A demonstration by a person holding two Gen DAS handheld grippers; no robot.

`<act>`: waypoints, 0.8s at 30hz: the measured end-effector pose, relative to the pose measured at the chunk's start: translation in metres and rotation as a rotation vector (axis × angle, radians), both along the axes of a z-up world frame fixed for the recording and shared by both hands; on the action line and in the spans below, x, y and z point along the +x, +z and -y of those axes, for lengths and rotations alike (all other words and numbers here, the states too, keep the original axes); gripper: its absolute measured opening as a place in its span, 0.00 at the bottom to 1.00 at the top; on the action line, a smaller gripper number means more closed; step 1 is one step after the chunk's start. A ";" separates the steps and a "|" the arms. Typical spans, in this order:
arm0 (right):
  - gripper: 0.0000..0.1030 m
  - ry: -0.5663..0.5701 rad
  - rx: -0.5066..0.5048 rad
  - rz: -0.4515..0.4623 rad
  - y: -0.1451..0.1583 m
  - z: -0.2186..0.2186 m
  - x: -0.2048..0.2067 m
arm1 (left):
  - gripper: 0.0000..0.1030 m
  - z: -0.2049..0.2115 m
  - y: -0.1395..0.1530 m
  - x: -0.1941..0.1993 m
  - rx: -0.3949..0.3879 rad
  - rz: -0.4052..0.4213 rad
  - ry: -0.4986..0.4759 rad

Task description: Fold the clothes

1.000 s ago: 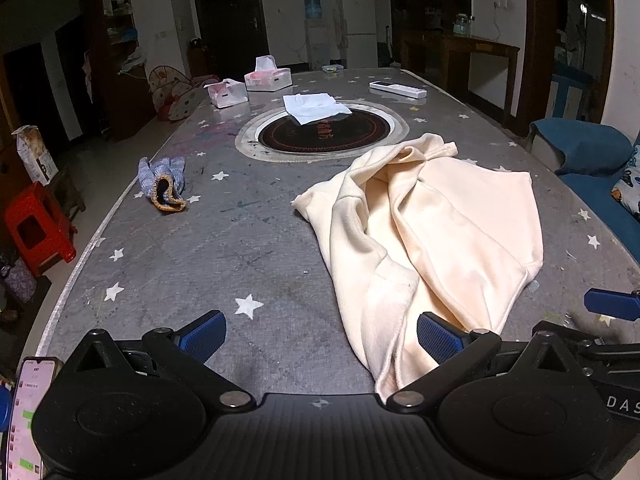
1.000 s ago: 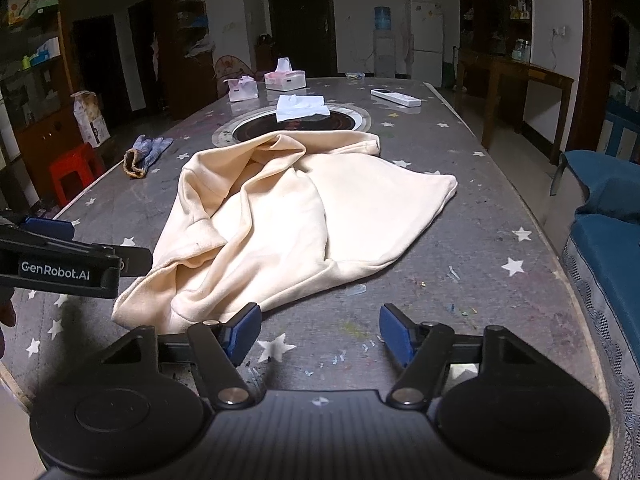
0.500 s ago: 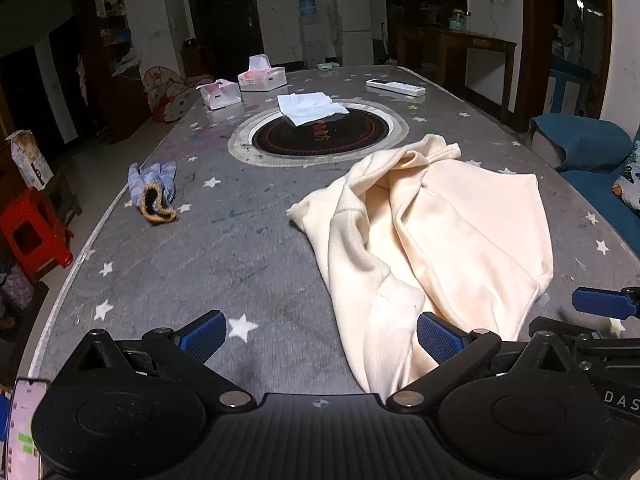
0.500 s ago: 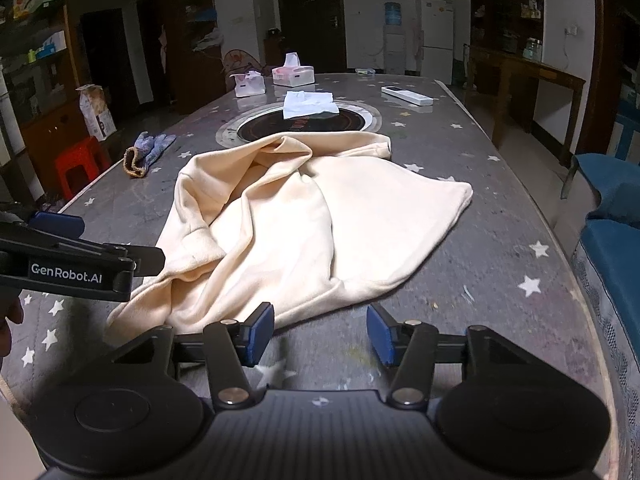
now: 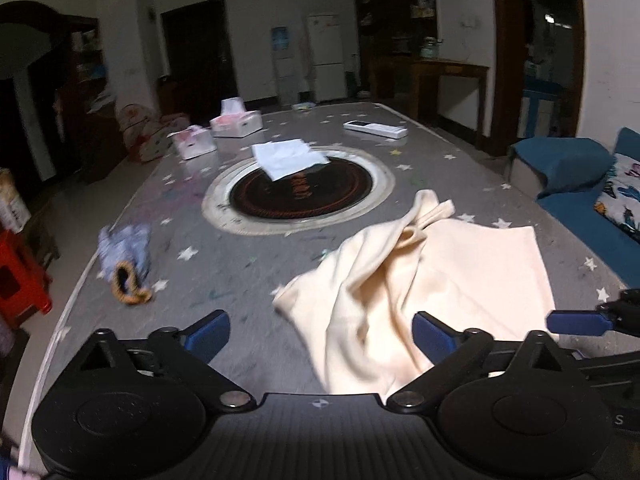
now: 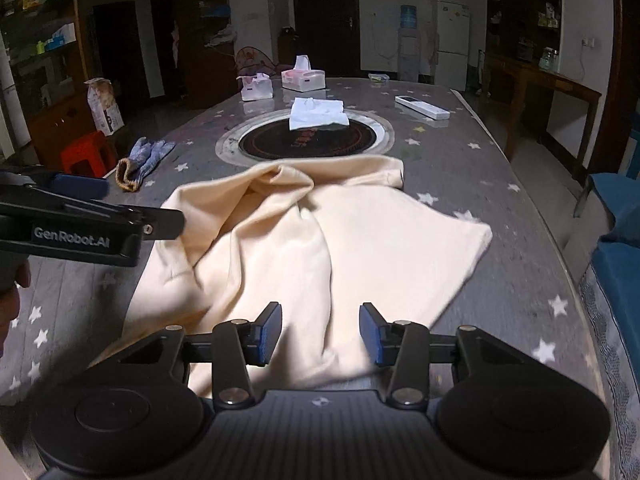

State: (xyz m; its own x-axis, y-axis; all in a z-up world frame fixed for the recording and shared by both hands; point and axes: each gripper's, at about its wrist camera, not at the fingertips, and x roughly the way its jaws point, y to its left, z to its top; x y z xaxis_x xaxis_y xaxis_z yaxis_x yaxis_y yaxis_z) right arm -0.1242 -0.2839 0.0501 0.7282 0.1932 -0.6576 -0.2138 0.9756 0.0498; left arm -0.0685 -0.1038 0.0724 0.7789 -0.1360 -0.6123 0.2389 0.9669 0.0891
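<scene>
the one clear piece of lettering is "genrobot.ai", printed in pale letters on the black side of the left gripper [image 6: 80, 188], seen from the right wrist camera. in the left wrist view a lone pale "s" shows on the black body of the right gripper [image 5: 576, 322] at the frame's right edge; the rest of that word is cut off. the dark round inset [image 6: 308, 140] in the table carries reddish markings at its middle, too blurred to read. print on the tissue boxes [image 6: 303, 79] is illegible.
</scene>
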 end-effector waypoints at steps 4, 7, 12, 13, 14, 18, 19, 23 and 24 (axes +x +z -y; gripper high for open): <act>0.37 0.025 0.010 -0.003 0.001 -0.002 0.020 | 0.83 0.004 -0.001 0.019 0.000 0.000 -0.046; 0.36 0.037 0.010 -0.006 0.000 -0.005 0.035 | 0.71 0.009 -0.008 0.035 0.022 -0.023 -0.079; 0.33 0.047 0.038 -0.010 0.000 -0.007 0.063 | 0.33 0.001 -0.021 0.055 -0.020 -0.091 -0.093; 0.33 0.051 0.038 -0.008 0.000 -0.008 0.069 | 0.30 -0.001 -0.022 0.057 -0.034 -0.099 -0.093; 0.33 0.055 0.038 -0.006 0.000 -0.009 0.074 | 0.28 -0.004 -0.023 0.058 -0.044 -0.103 -0.094; 0.33 0.066 0.050 -0.010 -0.003 -0.016 0.096 | 0.24 -0.008 -0.023 0.060 -0.050 -0.105 -0.094; 0.33 0.066 0.058 -0.013 -0.004 -0.017 0.101 | 0.24 -0.008 -0.023 0.061 -0.049 -0.106 -0.093; 0.31 0.068 0.096 -0.027 -0.008 -0.020 0.116 | 0.26 -0.008 -0.024 0.065 -0.044 -0.110 -0.094; 0.26 0.071 0.104 -0.031 -0.010 -0.021 0.118 | 0.27 -0.008 -0.025 0.066 -0.042 -0.110 -0.093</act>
State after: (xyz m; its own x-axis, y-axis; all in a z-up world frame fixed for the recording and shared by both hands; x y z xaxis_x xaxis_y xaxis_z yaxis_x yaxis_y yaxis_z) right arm -0.0058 -0.2632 0.0403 0.6903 0.3118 -0.6529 -0.2786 0.9474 0.1578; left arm -0.0028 -0.0960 0.0478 0.6899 -0.2321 -0.6857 0.3341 0.9424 0.0172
